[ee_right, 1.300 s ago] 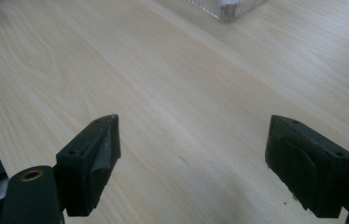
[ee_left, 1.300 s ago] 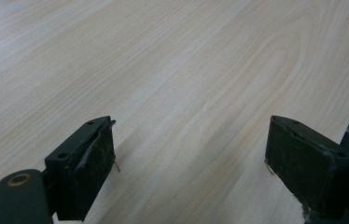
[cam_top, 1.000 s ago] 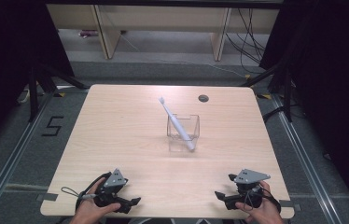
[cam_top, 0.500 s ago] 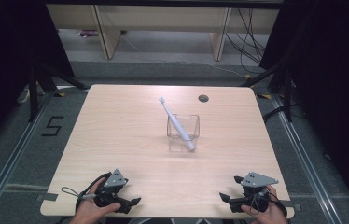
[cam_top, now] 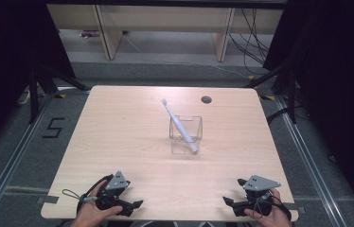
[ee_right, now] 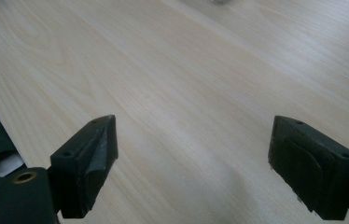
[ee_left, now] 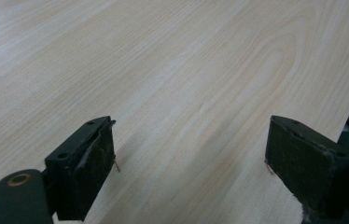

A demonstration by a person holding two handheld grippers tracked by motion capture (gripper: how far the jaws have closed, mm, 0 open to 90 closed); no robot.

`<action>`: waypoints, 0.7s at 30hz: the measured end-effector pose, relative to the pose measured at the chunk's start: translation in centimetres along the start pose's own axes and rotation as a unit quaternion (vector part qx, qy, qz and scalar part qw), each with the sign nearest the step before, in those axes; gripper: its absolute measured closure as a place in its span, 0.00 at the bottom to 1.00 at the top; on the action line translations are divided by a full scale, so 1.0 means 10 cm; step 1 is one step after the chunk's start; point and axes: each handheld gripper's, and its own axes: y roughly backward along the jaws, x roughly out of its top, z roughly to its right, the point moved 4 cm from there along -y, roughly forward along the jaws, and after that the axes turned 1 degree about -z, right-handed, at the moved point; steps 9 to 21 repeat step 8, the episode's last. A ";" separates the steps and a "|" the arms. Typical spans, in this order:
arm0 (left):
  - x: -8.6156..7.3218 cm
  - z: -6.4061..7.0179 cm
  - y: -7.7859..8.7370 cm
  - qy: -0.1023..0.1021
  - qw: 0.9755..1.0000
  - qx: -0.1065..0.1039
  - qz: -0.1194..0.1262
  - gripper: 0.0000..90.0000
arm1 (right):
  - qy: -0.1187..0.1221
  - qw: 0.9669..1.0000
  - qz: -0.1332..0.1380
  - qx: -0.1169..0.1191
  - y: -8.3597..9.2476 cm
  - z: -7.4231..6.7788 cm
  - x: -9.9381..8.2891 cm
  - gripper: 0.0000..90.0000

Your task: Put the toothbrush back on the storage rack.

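Near the middle of the light wooden table [cam_top: 118,142], a little toward its far right, stands one clear square container [cam_top: 185,136], and one white toothbrush [cam_top: 178,124] leans in it, its thicker lower end at the container's near right corner and its brush head sticking out past the far left rim. One small round hole [cam_top: 206,100] sits in the tabletop near the far edge, beyond the container. Two grippers rest at the near edge, one in each of the person's hands: the left gripper [cam_top: 130,206] at the near left corner and the right gripper [cam_top: 230,204] at the near right corner. Each has its jaws spread wide with nothing between them; in the left gripper view [ee_left: 189,154] and the right gripper view [ee_right: 193,154] bare wood lies between the black pads. The container and toothbrush stand well apart from both grippers, farther up the table and roughly between them.
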 end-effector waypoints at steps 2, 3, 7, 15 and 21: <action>0.00 0.00 0.00 -0.002 1.000 0.001 -0.001 0.17 | 0.010 1.000 0.000 0.004 -0.01 0.00 0.00 0.18; 0.00 0.00 0.00 -0.004 1.000 0.001 -0.002 0.17 | 0.010 1.000 -0.001 0.011 -0.01 0.00 0.00 0.18; 0.00 0.00 0.00 -0.006 1.000 0.000 -0.003 0.17 | 0.011 1.000 -0.003 0.012 -0.02 0.00 0.00 0.18; 0.00 0.00 0.00 -0.006 1.000 0.000 -0.003 0.17 | 0.011 1.000 -0.003 0.012 -0.02 0.00 0.00 0.18; 0.00 0.00 0.00 -0.006 1.000 0.000 -0.003 0.17 | 0.011 1.000 -0.003 0.012 -0.02 0.00 0.00 0.18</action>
